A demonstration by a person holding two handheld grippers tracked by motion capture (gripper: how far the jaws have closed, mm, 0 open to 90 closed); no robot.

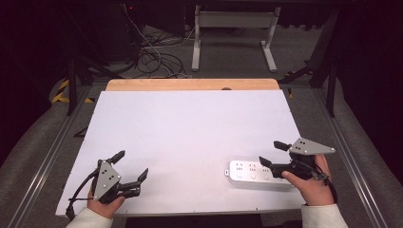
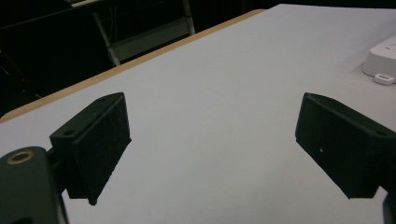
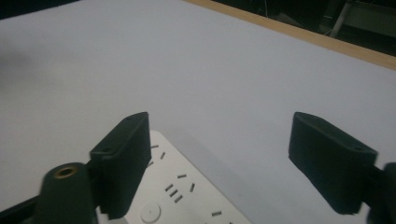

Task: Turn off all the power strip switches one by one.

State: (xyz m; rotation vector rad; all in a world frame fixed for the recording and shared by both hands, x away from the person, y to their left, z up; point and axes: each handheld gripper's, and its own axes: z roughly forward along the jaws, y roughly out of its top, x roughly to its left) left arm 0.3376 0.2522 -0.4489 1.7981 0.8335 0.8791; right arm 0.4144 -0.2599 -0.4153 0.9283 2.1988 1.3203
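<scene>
While the right gripper (image 1: 274, 153) hangs near the front right corner of the white table (image 1: 190, 128), its jaws stand wide apart with nothing between them. A white power strip (image 1: 256, 172) lies flat on the table there, its long side running along the front edge, and one black jaw sits over the strip's right end while the other juts out beyond its far side. From the right gripper view the same strip (image 3: 182, 191) shows under the nearer jaw, with rows of socket slots and a round button on its top face (whether that jaw touches the plastic or floats just above it cannot be told). The person's right hand (image 1: 311, 183) wraps the handle from behind.

Over by the front left corner, well apart from the strip, the left gripper (image 1: 130, 165) is held in the person's left hand (image 1: 105, 204), low above bare table. Its jaws are also spread wide and grip nothing. In the left gripper view, one end of the strip (image 2: 383, 58) sits far off at the right edge.
</scene>
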